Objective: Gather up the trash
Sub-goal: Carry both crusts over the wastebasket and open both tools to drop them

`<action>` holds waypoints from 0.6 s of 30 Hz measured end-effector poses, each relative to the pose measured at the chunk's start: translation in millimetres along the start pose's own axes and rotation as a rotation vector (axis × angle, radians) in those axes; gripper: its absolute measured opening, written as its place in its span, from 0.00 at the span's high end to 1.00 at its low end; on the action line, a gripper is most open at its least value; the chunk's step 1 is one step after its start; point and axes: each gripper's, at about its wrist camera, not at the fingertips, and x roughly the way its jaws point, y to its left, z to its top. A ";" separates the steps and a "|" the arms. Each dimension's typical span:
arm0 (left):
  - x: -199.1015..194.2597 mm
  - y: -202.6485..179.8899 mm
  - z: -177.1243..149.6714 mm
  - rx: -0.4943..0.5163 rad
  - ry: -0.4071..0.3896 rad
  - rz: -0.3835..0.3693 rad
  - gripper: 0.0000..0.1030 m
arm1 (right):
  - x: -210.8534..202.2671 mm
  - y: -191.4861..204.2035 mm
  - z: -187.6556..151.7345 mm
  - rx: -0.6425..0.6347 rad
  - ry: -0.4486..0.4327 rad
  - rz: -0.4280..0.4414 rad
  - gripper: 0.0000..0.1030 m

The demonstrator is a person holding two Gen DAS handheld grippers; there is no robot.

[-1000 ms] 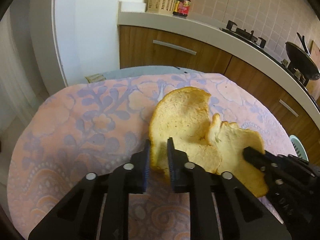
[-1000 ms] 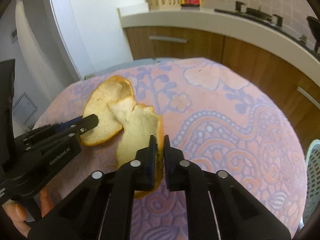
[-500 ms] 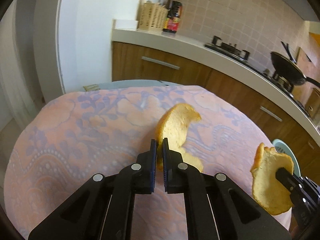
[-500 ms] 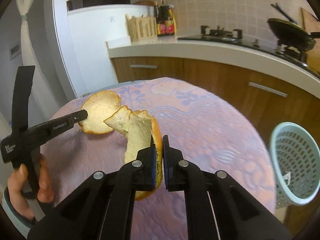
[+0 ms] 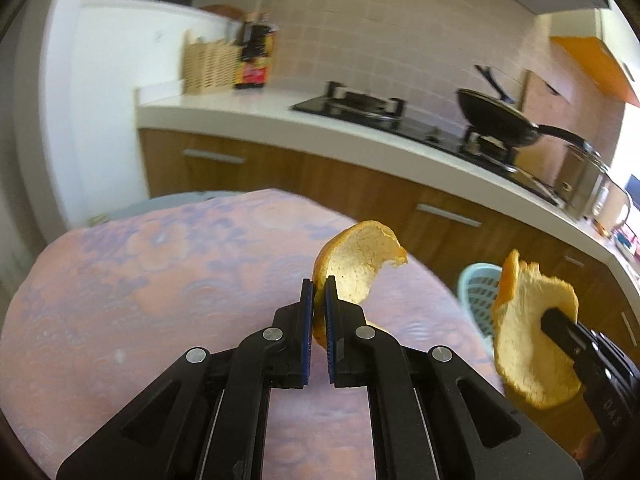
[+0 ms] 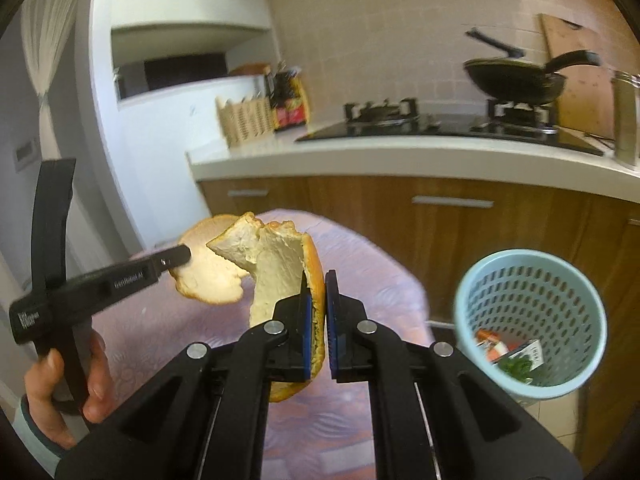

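My left gripper (image 5: 319, 292) is shut on a curved piece of orange peel (image 5: 356, 260) and holds it above the pink patterned tablecloth (image 5: 160, 280). My right gripper (image 6: 318, 284) is shut on a second, larger piece of peel (image 6: 280, 264), also in the air. In the left wrist view the second peel (image 5: 528, 328) hangs at the right in front of the light blue perforated trash basket (image 5: 478, 296). In the right wrist view the left gripper's peel (image 6: 208, 276) shows at the left, and the basket (image 6: 532, 316) stands on the floor at the right, holding some scraps.
A wooden-fronted kitchen counter (image 6: 400, 156) runs behind the table, with a gas hob, a black pan (image 6: 516, 80), a wicker holder (image 6: 244, 120) and a dark bottle (image 6: 288, 100). A hand (image 6: 60, 392) holds the left gripper's handle at the lower left.
Both grippers have lifted their peels off the tablecloth and swung them right toward the basket. The left gripper closed on its peel over the last second.
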 end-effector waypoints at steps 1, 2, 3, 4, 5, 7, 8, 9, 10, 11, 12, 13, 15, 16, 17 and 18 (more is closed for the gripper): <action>-0.4 -8.9 1.6 0.008 -0.003 -0.011 0.96 | -5.3 -9.9 2.8 0.015 -0.011 -0.013 0.96; -0.2 -20.3 3.3 0.019 -0.007 -0.027 0.96 | -8.8 -17.5 4.6 0.027 -0.018 -0.022 0.96; 0.5 -31.6 4.7 0.028 -0.010 -0.045 0.96 | -13.9 -28.4 7.0 0.046 -0.028 -0.034 0.96; 1.7 -38.6 5.4 0.033 -0.010 -0.059 0.96 | -18.7 -40.2 9.2 0.066 -0.037 -0.049 0.96; 3.6 -49.8 6.8 0.041 -0.010 -0.080 0.96 | -22.8 -49.5 10.3 0.081 -0.043 -0.059 0.96; 7.6 -69.5 7.7 0.056 -0.010 -0.111 0.96 | -32.8 -75.1 12.5 0.122 -0.060 -0.095 0.96; 10.4 -80.4 7.9 0.064 -0.007 -0.129 0.96 | -35.8 -85.5 13.4 0.136 -0.065 -0.114 0.96; 14.0 -92.0 8.2 0.072 -0.004 -0.149 0.96 | -40.5 -97.6 14.1 0.150 -0.073 -0.139 0.96; 16.7 -99.0 8.2 0.078 -0.001 -0.162 0.96 | -44.8 -106.2 14.2 0.158 -0.078 -0.158 0.96; 21.4 -111.4 8.4 0.088 0.003 -0.180 0.96 | -49.6 -119.3 14.7 0.171 -0.085 -0.189 0.96; 25.7 -121.5 8.5 0.098 0.007 -0.194 0.96 | -54.1 -132.8 14.9 0.187 -0.091 -0.219 0.96; 29.2 -131.3 8.4 0.107 0.010 -0.208 0.96 | -56.4 -141.9 14.8 0.201 -0.094 -0.237 0.96; 37.6 -153.1 8.7 0.131 0.016 -0.244 0.96 | -61.9 -166.9 14.2 0.243 -0.100 -0.273 0.96; 40.7 -162.6 8.5 0.141 0.019 -0.258 0.96 | -63.6 -179.8 13.4 0.263 -0.100 -0.293 0.96; 45.0 -174.5 8.3 0.153 0.024 -0.276 0.96 | -63.6 -185.8 13.1 0.273 -0.099 -0.303 0.96; 49.3 -185.7 7.8 0.165 0.029 -0.293 0.96 | -63.0 -195.5 11.5 0.290 -0.094 -0.318 0.96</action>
